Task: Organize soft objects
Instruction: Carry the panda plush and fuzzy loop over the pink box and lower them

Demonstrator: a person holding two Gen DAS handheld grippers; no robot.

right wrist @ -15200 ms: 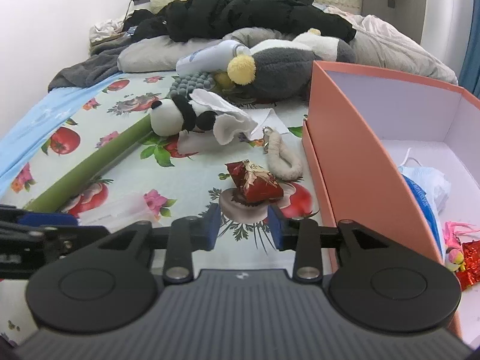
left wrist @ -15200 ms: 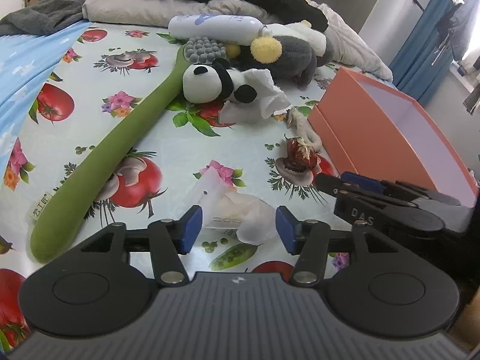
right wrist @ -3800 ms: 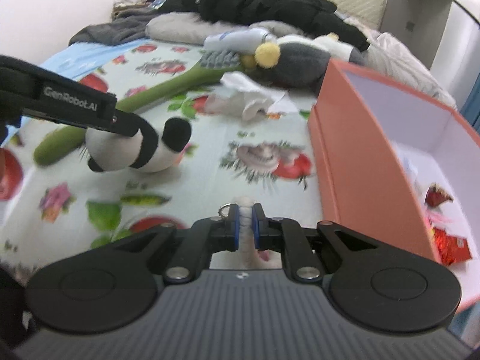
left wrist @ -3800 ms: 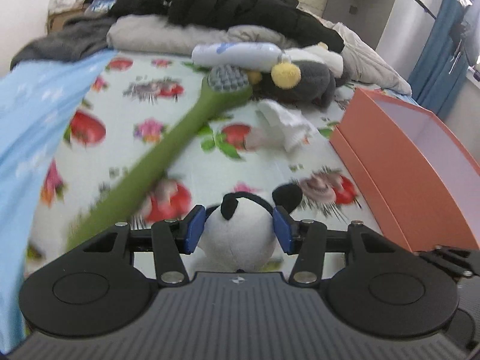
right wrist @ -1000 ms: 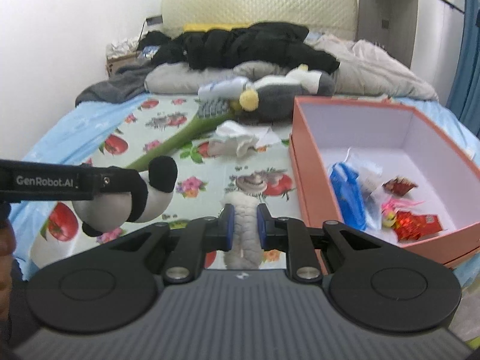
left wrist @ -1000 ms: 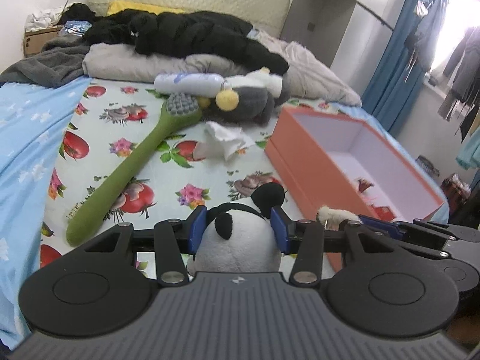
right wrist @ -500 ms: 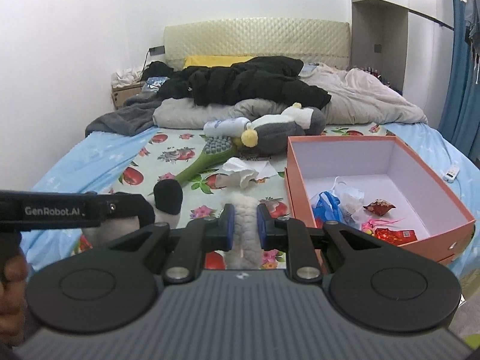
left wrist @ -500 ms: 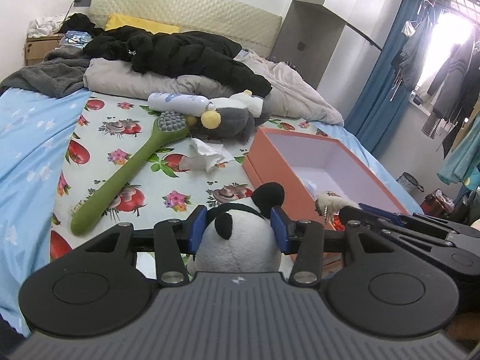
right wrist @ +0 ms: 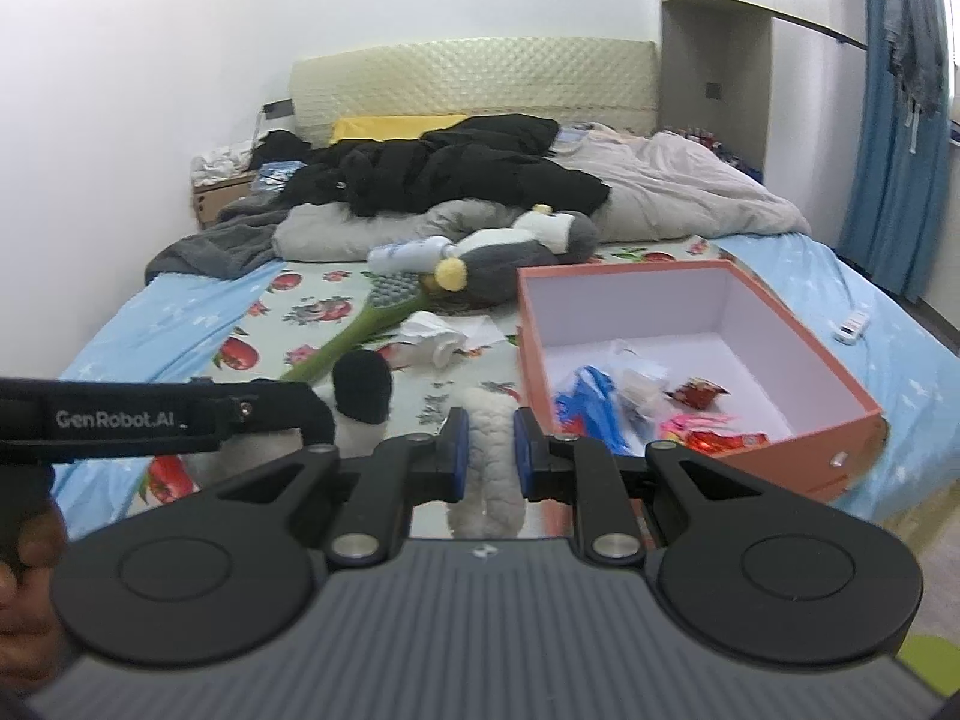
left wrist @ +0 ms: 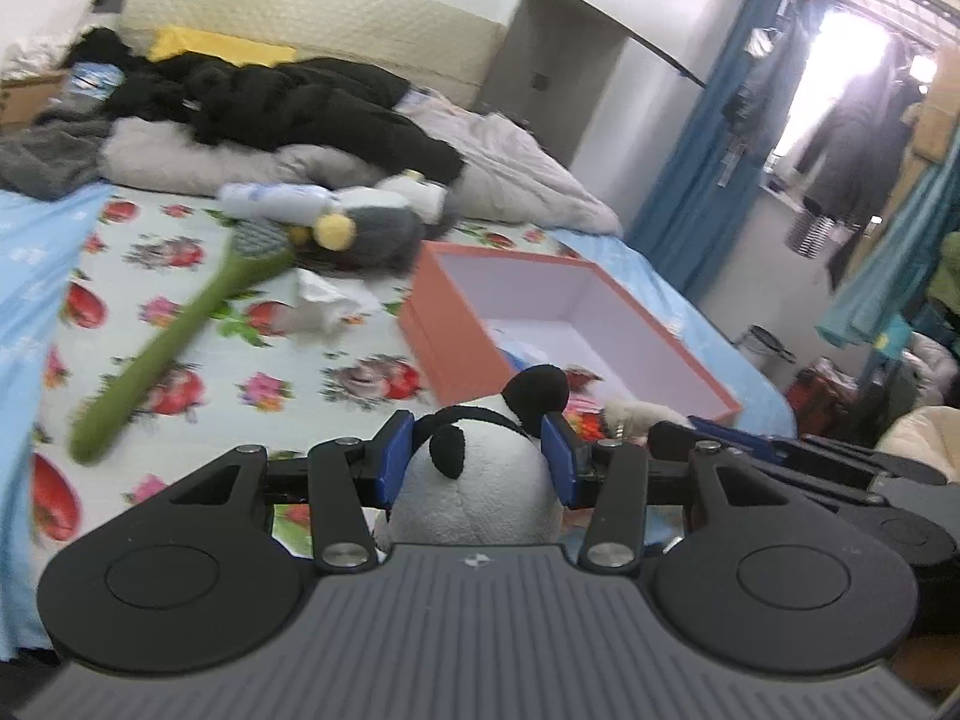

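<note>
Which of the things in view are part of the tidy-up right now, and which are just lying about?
In the job:
- panda, in the left gripper
- fluffy white toy, in the right gripper
- orange box
- penguin plush

Lying about:
- green brush
- white bottle
- crumpled tissue
- black coat

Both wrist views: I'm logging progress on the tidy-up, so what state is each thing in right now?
Left gripper: jaws shut on the panda plush, held clear of the bed.
Right gripper: jaws shut on the fluffy white toy.
Orange box: open, no lid on it, wrappers and a blue bag inside.
Green long-handled brush: lying flat on the bedsheet.
Grey plush: lying on its side near the pillows.
White bottle: lying on its side.
</note>
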